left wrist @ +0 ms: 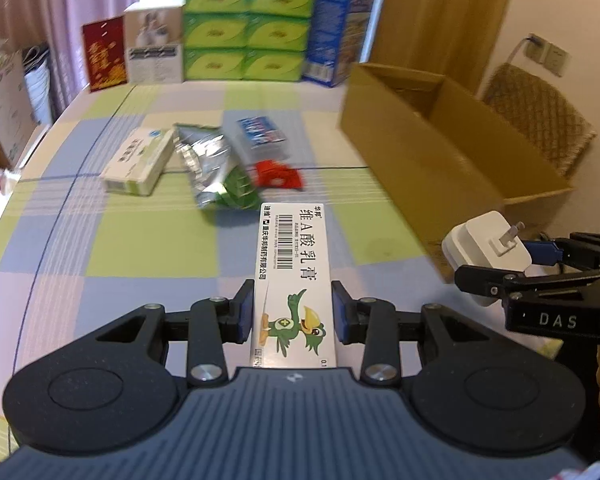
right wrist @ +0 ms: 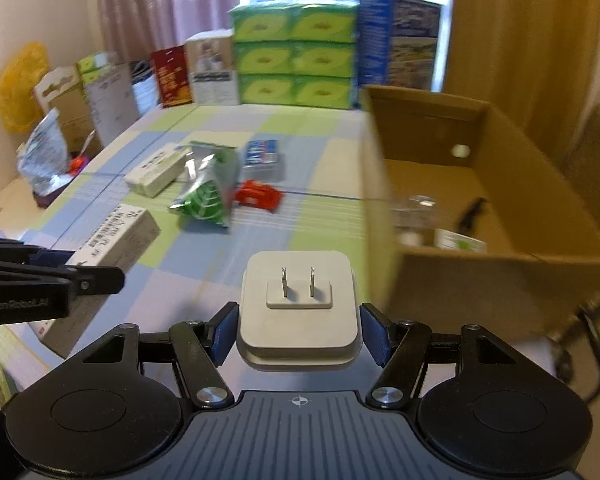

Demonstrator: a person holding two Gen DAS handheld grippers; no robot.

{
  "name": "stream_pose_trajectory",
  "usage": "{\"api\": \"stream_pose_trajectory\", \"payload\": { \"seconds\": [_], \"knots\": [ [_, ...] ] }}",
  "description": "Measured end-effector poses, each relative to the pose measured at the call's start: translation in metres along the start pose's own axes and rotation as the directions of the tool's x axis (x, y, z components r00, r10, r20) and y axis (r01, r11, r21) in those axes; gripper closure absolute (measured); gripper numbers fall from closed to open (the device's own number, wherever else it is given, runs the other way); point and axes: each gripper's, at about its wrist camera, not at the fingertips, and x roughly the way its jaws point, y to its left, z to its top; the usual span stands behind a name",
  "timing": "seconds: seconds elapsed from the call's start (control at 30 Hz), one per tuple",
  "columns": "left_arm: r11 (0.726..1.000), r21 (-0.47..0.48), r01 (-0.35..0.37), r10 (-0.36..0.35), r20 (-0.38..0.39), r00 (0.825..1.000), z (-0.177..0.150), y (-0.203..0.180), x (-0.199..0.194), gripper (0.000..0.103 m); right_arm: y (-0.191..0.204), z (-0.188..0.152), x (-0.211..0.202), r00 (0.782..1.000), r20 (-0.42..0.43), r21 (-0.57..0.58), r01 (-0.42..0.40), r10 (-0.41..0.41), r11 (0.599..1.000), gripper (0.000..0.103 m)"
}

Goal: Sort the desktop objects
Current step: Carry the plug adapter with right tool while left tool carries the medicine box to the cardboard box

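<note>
My left claw (left wrist: 293, 312) squeezes the light, thin ointment box (left wrist: 294, 280) by its long sides over the table's near edge, gently or it dents, while my right claw (right wrist: 298, 330) pinches the hard, smooth white plug (right wrist: 299, 304) beside the cardboard box (right wrist: 480, 264).

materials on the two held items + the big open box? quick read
Ointment box in the left gripper: thin printed paperboard, slightly glossy, with crisp folded edges and a barcode. Charger plug in the right gripper: matte white moulded plastic with rounded corners; the two prongs look like bare metal. Open box: plain brown cardboard, unprinted and matte, likely corrugated.
</note>
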Motion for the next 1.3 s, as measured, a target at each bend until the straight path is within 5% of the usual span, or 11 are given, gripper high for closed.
{"api": "stream_pose_trajectory", "payload": {
  "seconds": [0.47, 0.97, 1.3],
  "knots": [
    [0.981, 0.107, 0.165, -0.165, -0.002, 0.986, 0.009, -0.114, -0.013, 0.07, -0.088, -0.02, -0.075, 0.983, 0.041, 0.108, 0.176, -0.181, 0.978, 0.041],
    [0.965, 0.144, 0.217, -0.217, -0.018, 0.976, 0.024, -0.166, -0.003, 0.07, -0.13, -0.019, -0.087, 0.974, 0.071, 0.161, 0.201, -0.214, 0.966, 0.041],
    [0.963, 0.11, 0.245, -0.247, 0.0, 0.969, 0.063, -0.19, 0.015, 0.07, -0.154, 0.006, -0.085, 0.969, 0.114, 0.138, 0.204, -0.22, 0.969, 0.041]
  ]
}}
